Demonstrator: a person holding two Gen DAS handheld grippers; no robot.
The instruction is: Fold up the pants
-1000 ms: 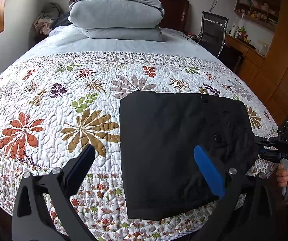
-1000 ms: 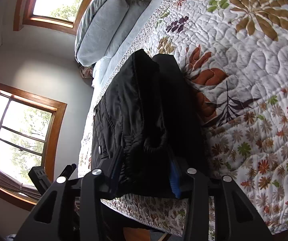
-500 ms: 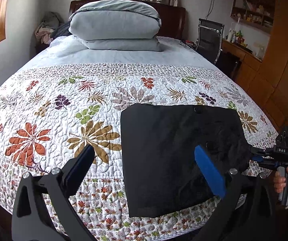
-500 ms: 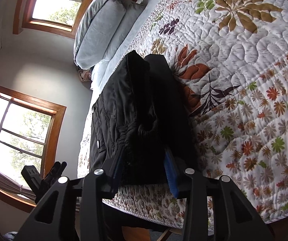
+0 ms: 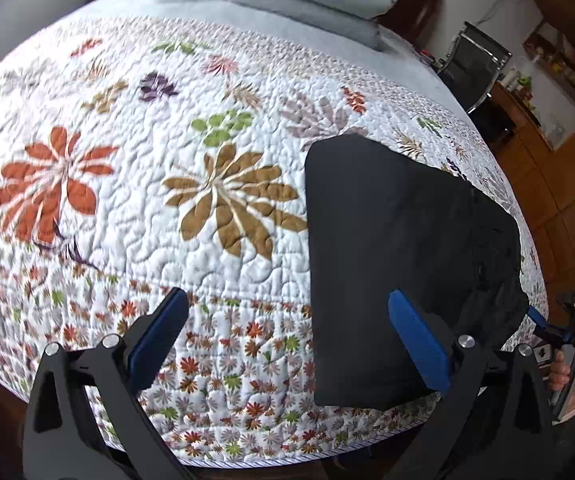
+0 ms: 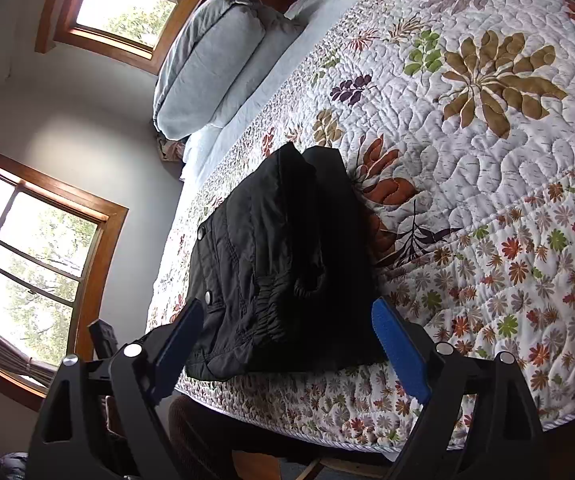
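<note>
Pants (image 5: 399,248), black and crinkly, lie folded square at three o'clock on the quilted floral bed (image 5: 127,200); left tool (image 5: 287,336) and right tool (image 6: 287,340) both released, spread wide.

Pants (image 5: 399,248): solid black, two small silver snaps visible in right wrist view.
Quilt (image 5: 135,208): white ground, large leaf motifs in orange-red, tan-brown, green, purple and grey-mauve; border band of small multicolour flowers.
Pillows (image 6: 207,64): plain pale grey-blue.
Left gripper (image 5: 287,336) and right gripper (image 6: 287,344): black frames, blue finger pads.
Window frames (image 6: 99,216): brown wood.
</note>
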